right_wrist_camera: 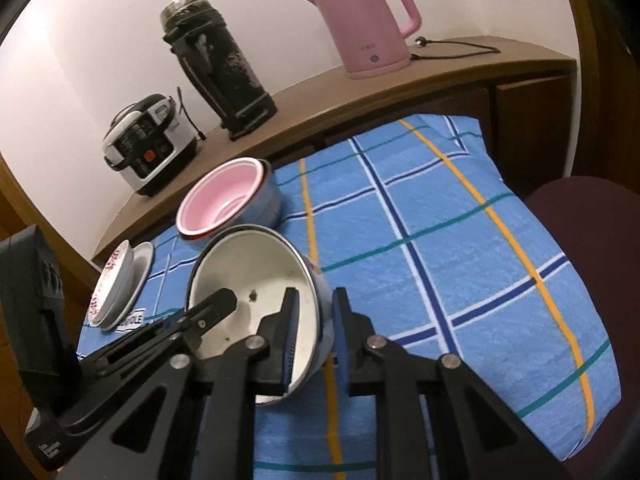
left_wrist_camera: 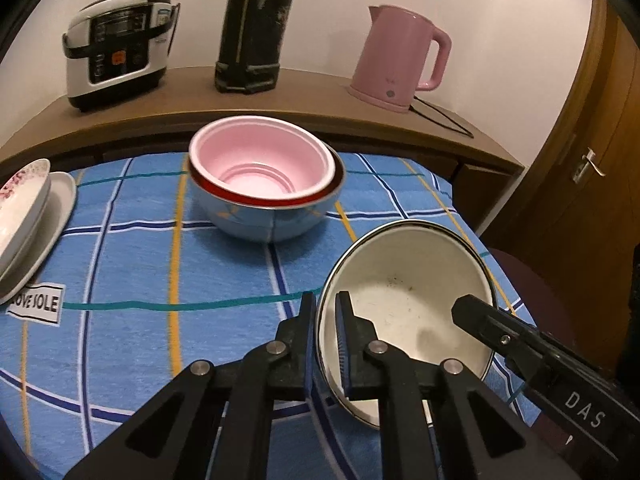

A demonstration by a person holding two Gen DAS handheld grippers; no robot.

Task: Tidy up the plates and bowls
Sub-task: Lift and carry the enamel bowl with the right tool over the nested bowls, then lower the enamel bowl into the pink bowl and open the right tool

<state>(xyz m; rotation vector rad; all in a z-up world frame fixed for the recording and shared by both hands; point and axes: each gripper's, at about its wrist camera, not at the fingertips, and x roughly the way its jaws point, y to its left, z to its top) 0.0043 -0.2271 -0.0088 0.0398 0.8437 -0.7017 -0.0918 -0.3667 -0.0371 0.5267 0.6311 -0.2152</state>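
A white enamel bowl [left_wrist_camera: 412,312] with a dark rim is held tilted above the blue checked tablecloth [left_wrist_camera: 140,260]. My left gripper [left_wrist_camera: 326,344] is shut on its left rim. My right gripper [right_wrist_camera: 316,340] is shut on its right rim; the bowl also shows in the right wrist view [right_wrist_camera: 252,276]. One right finger [left_wrist_camera: 480,320] shows inside the bowl in the left wrist view. A pink bowl [left_wrist_camera: 260,164] sits nested in a light blue bowl [left_wrist_camera: 256,220] at the back of the table. Stacked plates [left_wrist_camera: 24,216] lie at the left edge.
A wooden shelf [left_wrist_camera: 312,88] behind the table carries a rice cooker [left_wrist_camera: 116,44], a black flask [left_wrist_camera: 252,28] and a pink kettle [left_wrist_camera: 396,60] with its cord. A dark maroon chair [right_wrist_camera: 588,216] stands right of the table. A wooden door [left_wrist_camera: 592,168] is at far right.
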